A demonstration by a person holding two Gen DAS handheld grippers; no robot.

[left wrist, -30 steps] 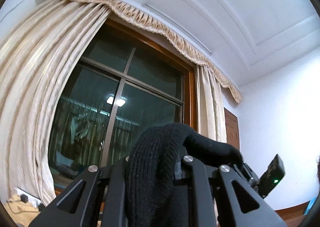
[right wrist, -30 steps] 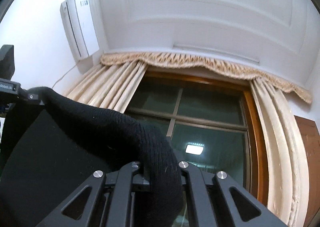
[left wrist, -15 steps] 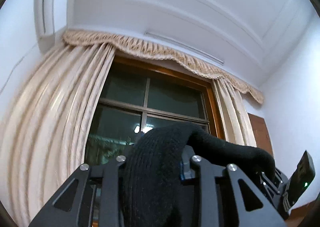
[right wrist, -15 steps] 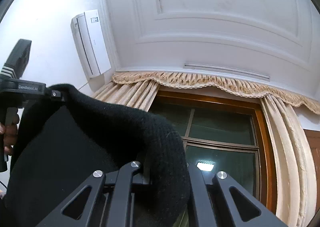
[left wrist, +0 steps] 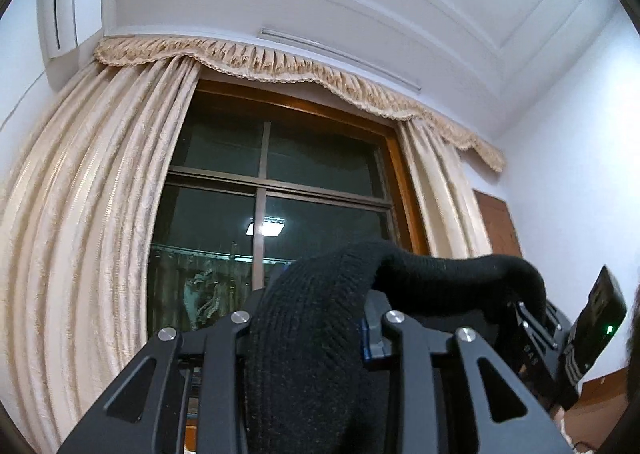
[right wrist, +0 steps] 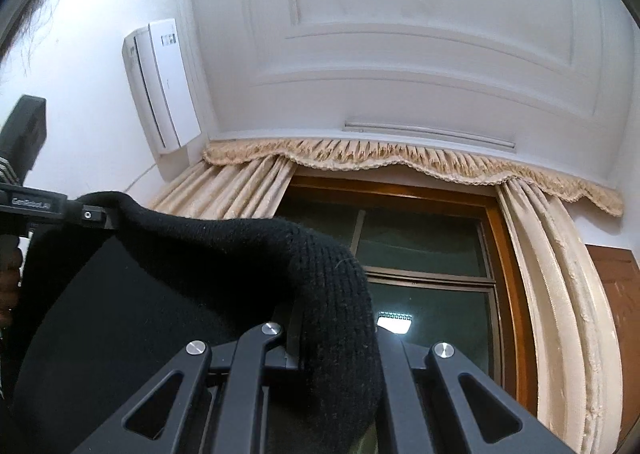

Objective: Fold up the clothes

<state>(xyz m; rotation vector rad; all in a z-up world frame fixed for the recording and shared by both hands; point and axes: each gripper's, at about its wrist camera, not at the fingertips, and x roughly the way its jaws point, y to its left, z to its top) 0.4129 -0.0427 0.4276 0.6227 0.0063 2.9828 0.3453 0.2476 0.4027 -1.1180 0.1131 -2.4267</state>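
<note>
Black rib-knit garment (left wrist: pixel 312 318), plain, no print. Matte black gripper linkages with silver pivot screws (right wrist: pixel 270 329). Cream vertically pleated curtains (left wrist: pixel 80 214) under a tan fringed valance (right wrist: pixel 400 160). Reddish-brown wooden window frame (right wrist: pixel 506 254); dark green-black panes. White panelled ceiling (right wrist: pixel 400 34); white wall air conditioner (right wrist: pixel 162 84).

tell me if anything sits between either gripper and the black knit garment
No. The black knit garment is already clamped in the left gripper and the right gripper, stretched between them in the air. Only the beige curtains and window lie beyond. No folding surface is in view.
</note>
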